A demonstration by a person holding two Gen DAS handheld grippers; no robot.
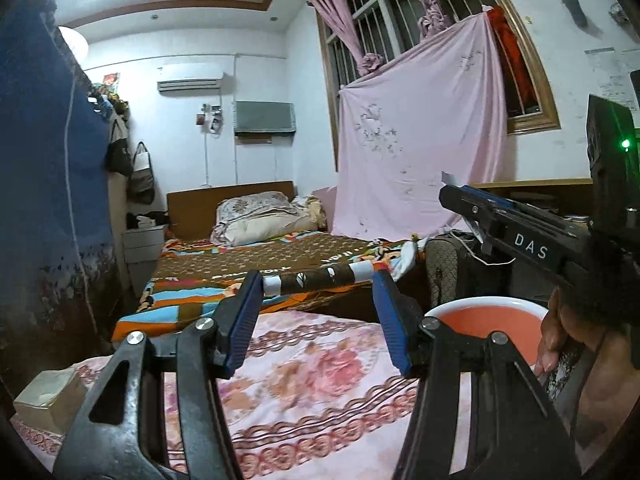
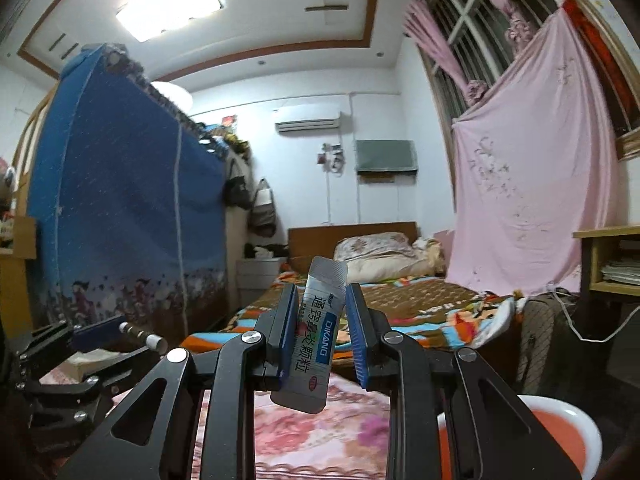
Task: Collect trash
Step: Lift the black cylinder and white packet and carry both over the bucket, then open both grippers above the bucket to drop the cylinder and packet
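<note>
My left gripper (image 1: 318, 278) is shut on a long white and dark patterned wrapper stick (image 1: 320, 276), held crosswise between its blue pads above the pink floral bedcover (image 1: 320, 380). My right gripper (image 2: 322, 300) is shut on a silver medicine sachet (image 2: 316, 332) with a blue label and Chinese print, held upright. In the left wrist view the right gripper (image 1: 450, 192) hovers above an orange basin with a white rim (image 1: 486, 314), and the sachet's tip (image 1: 450, 178) shows. The basin also shows in the right wrist view (image 2: 568, 436). The left gripper (image 2: 132, 332) shows at the left of the right wrist view.
A tissue box (image 1: 52, 398) sits on the bedcover at the left. A second bed with a colourful quilt (image 1: 260, 264) lies beyond. A blue fabric wardrobe (image 2: 120, 208) stands on the left. A pink sheet (image 1: 416, 140) hangs under the window. A wooden shelf (image 2: 612, 260) is at the right.
</note>
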